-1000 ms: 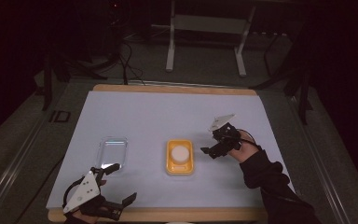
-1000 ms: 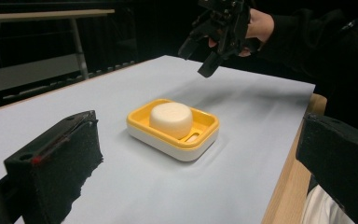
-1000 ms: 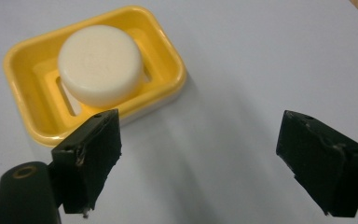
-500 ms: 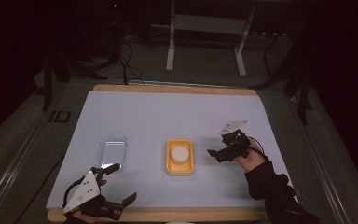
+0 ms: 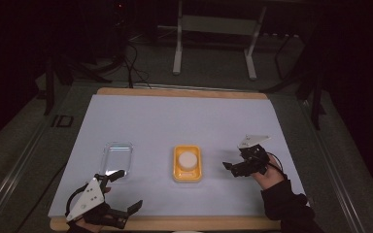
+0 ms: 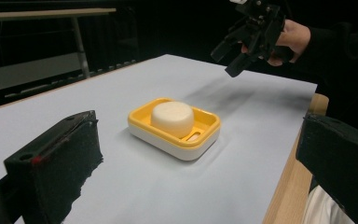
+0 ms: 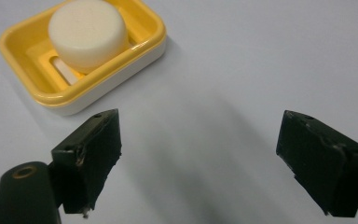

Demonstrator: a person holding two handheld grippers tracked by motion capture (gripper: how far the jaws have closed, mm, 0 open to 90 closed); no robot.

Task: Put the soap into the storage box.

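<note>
Wide pale counter (image 5: 184, 121), wooden edge along the near side. At its middle, slightly toward 6 o'clock: yellow soap dish (image 5: 187, 163) with a round white soap bar (image 5: 187, 158) resting inside it, upright and untouched. At 9 o'clock from the dish, apart from it: clear plastic lid (image 5: 117, 156) lying flat.

At 3 o'clock from the dish, near but not touching: right gripper (image 5: 229, 168), jaws apart, empty, aimed toward the dish. At 7 o'clock, by the counter's near edge: left gripper (image 5: 125, 190), jaws spread wide, empty, pointed across at the dish.

Step in hand, by the look of it: approach, right gripper lining up on dish or soap. Next move likely calls for closing the gap at 9 o'clock, straddling the target squarely, then clamping; the rounded bar may slip under an off-centre pinch.
</note>
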